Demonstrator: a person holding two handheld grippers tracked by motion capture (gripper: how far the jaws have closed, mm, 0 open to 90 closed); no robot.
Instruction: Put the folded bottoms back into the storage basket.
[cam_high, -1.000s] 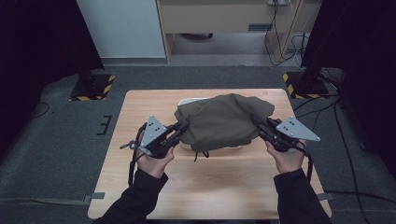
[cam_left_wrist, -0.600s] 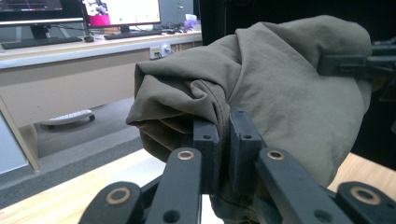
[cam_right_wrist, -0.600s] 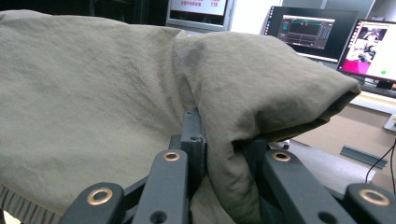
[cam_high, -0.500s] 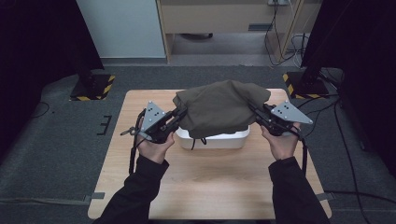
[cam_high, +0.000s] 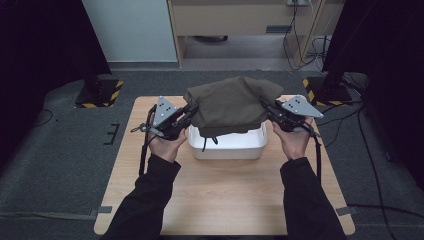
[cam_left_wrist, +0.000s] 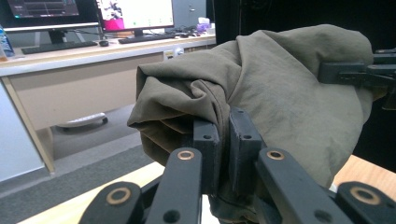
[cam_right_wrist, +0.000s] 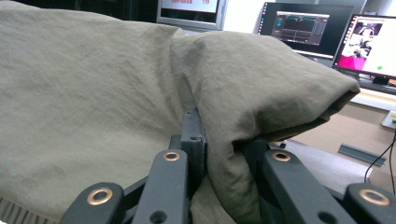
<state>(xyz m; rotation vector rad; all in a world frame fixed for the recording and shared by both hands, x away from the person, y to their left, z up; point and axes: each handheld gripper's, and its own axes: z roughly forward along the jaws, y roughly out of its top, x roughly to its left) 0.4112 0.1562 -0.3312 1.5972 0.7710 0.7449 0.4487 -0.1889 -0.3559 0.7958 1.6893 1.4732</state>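
Above the far middle of the desk (cam_high: 225, 200), an olive-green cloth (cam_high: 230, 105) hangs bunched between the two grippers, lifted clear of the wood. It sags over a white tub (cam_high: 227, 145) that stands on the desk toward the far edge; the cloth covers the tub's far rim and most of its opening, while the near wall of the tub shows bare. A thin dark cord from the cloth dangles down against that near wall.

The left gripper (cam_high: 187, 114) holds the cloth at its left end. In the left gripper view its two black jaws stand almost together, with a folded wad of the cloth (cam_left_wrist: 280, 93) pinched tight between the pads, so the jaws are closed on the fabric. The right gripper (cam_high: 270, 111) holds the right end. In the right gripper view a thick fold of the cloth (cam_right_wrist: 116, 93) runs down between its jaws, which press on it from both sides with only the fabric keeping them apart.

Both grippers sit level with each other, one at each side of the tub, near the far half of the desk. The person's hands and dark sleeves reach in from the near edge, well apart.
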